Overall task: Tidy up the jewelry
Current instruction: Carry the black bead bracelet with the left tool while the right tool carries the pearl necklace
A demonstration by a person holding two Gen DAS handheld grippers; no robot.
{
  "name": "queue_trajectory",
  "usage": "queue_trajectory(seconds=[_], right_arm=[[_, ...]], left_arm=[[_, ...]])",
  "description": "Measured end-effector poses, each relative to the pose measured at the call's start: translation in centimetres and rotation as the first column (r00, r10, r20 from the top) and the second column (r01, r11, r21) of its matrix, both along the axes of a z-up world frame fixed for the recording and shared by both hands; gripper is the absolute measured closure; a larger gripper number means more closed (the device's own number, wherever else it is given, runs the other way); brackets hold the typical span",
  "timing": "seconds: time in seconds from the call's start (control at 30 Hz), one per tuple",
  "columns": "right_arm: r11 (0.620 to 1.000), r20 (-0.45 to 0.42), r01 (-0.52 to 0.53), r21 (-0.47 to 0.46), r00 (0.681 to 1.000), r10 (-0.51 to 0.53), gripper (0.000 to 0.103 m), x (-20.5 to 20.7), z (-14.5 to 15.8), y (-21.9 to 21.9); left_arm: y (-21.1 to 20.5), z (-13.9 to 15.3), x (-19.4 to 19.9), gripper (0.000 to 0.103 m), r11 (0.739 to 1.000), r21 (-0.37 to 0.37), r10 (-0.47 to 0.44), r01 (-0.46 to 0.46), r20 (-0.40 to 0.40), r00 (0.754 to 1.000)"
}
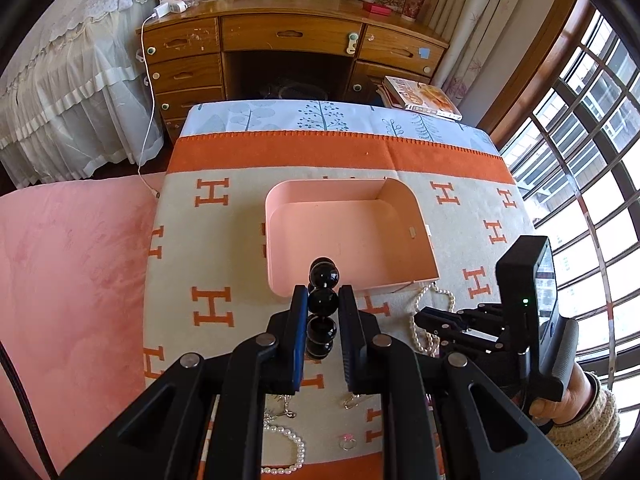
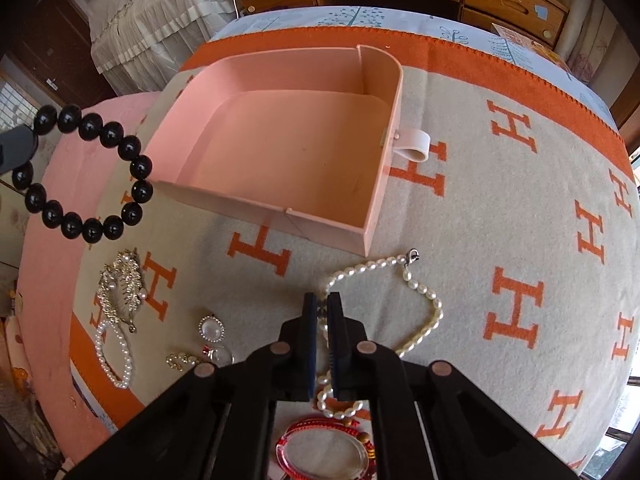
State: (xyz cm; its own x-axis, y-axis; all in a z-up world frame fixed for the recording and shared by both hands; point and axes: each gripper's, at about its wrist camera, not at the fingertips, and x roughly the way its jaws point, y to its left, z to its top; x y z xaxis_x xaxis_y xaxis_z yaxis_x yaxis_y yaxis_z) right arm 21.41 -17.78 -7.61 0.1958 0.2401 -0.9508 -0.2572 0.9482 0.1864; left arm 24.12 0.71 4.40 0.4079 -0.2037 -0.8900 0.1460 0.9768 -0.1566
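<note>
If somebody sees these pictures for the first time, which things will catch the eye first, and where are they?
First the open pink box, empty, in the middle of the orange-and-beige blanket. Next the black bead bracelet, held up left of the box by the left gripper. Then the pearl strand in front of the box, pinched by the right gripper, with smaller jewelry lying to its left.

Glossy black beads [image 2: 88, 172], seemingly woollen blanket [image 2: 500, 208]
</note>
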Motion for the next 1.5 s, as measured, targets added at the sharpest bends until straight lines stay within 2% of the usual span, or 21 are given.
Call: queue_trajectory(seconds=[0.23, 0.43, 0.7, 0.83, 0.93, 1.1, 1.23, 1.43, 1.5], right_arm=[[0.997, 0.049, 0.019, 0.08, 0.999, -0.023, 0.099, -0.9, 3.2, -1.3], [0.985, 0.152, 0.016, 0.175, 0.987, -0.043, 0.099, -1.3, 9.3, -1.7], [0.962, 0.318, 0.014, 0.272, 0.943, -0.103, 0.098, -1.1, 18.1, -1.5], [0.947, 0.383, 0.012, 0.32, 0.913, -0.141, 0.098, -0.8, 21.4, -1.3], [0.939, 0.412, 0.011, 0.343, 0.897, -0.161, 0.098, -0.3, 22.8, -1.0], [0.942, 0.413, 0.031, 0.334, 0.894, -0.176, 0.098, 1.2, 22.0, -0.2], [0.945, 0.354, 0.071, 0.32, 0.916, -0.189, 0.098, 2.9, 19.0, 0.2], [0.96, 0.28, 0.107, 0.257, 0.943, -0.18, 0.098, 4.3, 14.2, 0.6], [0.963, 0.25, 0.118, 0.242, 0.952, -0.18, 0.097, 4.6, 13.1, 0.5]], left_arm=[[0.3, 0.9, -0.3, 0.09, 1.0, 0.002, 0.005, -0.005, 0.02, 1.0], [0.4, 2.3, -0.6, 0.09, 1.0, 0.008, 0.001, -0.002, 0.049, 0.999], [0.2, 4.3, -0.5, 0.09, 1.0, -0.004, -0.002, 0.003, 0.096, 0.995], [0.0, 5.2, -0.1, 0.09, 1.0, -0.007, -0.007, 0.008, 0.124, 0.992], [-0.4, 5.6, 0.4, 0.09, 1.0, 0.012, -0.008, 0.006, 0.148, 0.989], [-1.0, 4.6, 2.3, 0.09, 0.999, 0.045, -0.001, -0.005, 0.154, 0.988], [-1.3, 2.4, 4.1, 0.09, 0.999, 0.048, 0.006, -0.012, 0.124, 0.992], [-2.1, -2.1, 5.9, 0.09, 0.999, 0.052, 0.003, -0.005, 0.038, 0.999], [-2.4, -3.0, 5.8, 0.085, 0.998, 0.062, -0.009, 0.007, 0.031, 0.999]])
